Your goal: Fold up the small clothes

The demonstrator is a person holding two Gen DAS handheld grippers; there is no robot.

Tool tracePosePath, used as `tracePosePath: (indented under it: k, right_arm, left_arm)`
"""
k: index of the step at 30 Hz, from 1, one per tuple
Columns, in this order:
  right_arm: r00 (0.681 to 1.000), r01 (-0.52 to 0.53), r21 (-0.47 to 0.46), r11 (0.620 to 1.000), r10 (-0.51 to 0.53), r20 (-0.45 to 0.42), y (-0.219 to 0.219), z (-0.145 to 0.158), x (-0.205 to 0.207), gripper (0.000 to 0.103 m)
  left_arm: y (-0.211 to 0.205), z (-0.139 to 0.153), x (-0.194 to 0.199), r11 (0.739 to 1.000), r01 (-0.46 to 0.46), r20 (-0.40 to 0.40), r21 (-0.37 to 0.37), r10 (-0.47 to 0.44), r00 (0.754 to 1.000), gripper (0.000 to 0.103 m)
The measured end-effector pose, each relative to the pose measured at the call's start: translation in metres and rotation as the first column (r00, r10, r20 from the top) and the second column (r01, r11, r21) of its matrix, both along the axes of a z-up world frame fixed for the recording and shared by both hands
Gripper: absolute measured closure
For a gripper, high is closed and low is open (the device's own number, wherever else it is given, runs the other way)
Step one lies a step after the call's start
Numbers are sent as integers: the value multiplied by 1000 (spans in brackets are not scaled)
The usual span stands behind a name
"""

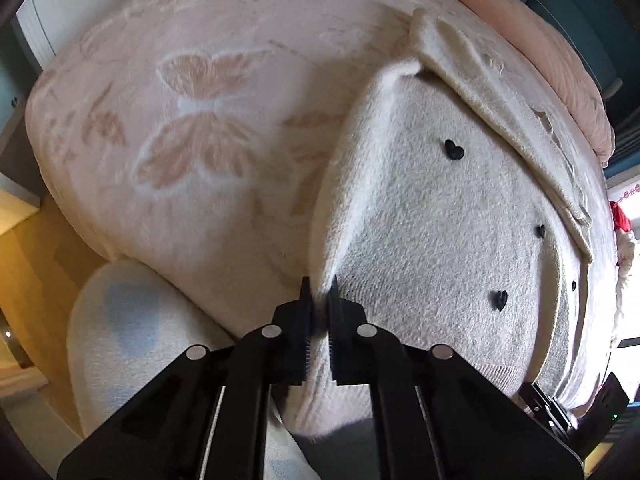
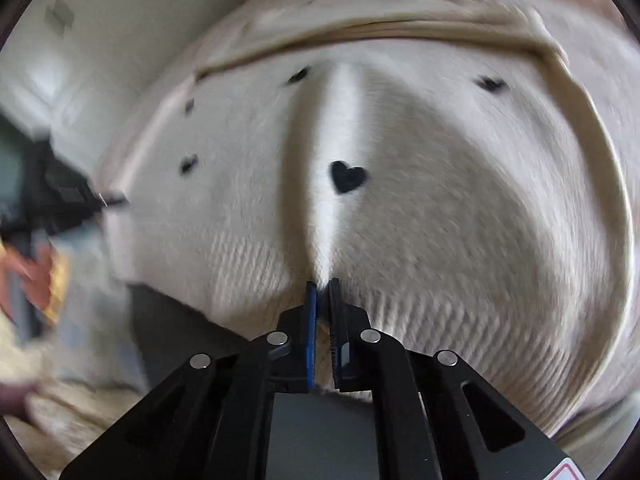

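A cream fuzzy sweater (image 1: 432, 208) with small black hearts lies on a pink butterfly blanket (image 1: 192, 120). My left gripper (image 1: 320, 292) is shut on the sweater's left edge near the ribbed hem and lifts it into a ridge. In the right wrist view the same sweater (image 2: 440, 184) fills the frame. My right gripper (image 2: 323, 286) is shut on its ribbed hem, and a raised crease runs up from the jaws. A sleeve (image 1: 492, 92) lies folded across the top of the sweater. The other gripper (image 2: 64, 200) shows blurred at the left edge.
A white garment with a blue patch (image 1: 128, 320) hangs at the bed's near left edge. A pink cover (image 1: 560, 52) lies on the far side of the bed. Yellow-lit floor (image 1: 36, 276) lies to the left. A white wall (image 2: 120, 20) stands behind the bed.
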State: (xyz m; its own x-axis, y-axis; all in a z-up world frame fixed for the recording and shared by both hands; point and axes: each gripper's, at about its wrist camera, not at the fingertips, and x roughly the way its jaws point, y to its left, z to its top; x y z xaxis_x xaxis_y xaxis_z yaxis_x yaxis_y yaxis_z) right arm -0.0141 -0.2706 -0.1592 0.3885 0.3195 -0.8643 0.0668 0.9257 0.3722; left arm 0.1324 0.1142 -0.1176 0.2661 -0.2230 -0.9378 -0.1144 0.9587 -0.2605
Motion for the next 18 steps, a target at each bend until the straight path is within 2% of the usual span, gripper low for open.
tracePosePath:
  k: [2,3,4,5,6,10,12,14,16,18]
  right_arm:
    - [997,75,18,997,-76,4,-18,16,-11,78]
    - [994,106,10,994,-106,18,-24,25,-20,71]
    - [990,140,6,990,-140,35,-34,35,-29,56]
    - [980,193,-4,981,-193,51,-48,45,-43,46]
    - [972,230,-16,973,-229,54,-58,50,-50,44]
    - [934,351,-59,934,-354,-44,-97,43,-86,42]
    - [910,397,-47,917,-400,-112,-107,23,-95,42]
    - [899,409,-14,913,-405,-164,-108,9,-95,42]
    - [914,373,-21,928,-371,-163,-99,6,-84,42]
    - [922,354,16,935,-346,-172,-95,0,-74,42]
  left_arm:
    - [1,7,-5,998,8,17,-57,-7,1000,94]
    - [1,11,-8,997,13,23,-81,-11,1000,87]
    - [2,15,-14,994,20,31,-108,-17,999,79]
    - [3,17,-18,992,26,34,-121,-22,999,61]
    - [5,18,-24,991,25,33,-130,-21,999,49]
    - [0,8,-38,987,36,-18,-155,-40,999,35]
    - [-3,-2,-40,990,28,-46,-139,-35,998,34]
    - [-12,-9,-39,993,36,-40,-116,-41,998,34]
    - [-21,-15,-34,993,64,-46,-101,-69,997,47]
    - [-22,-20,-29,993,49,-74,-109,-58,996,67]
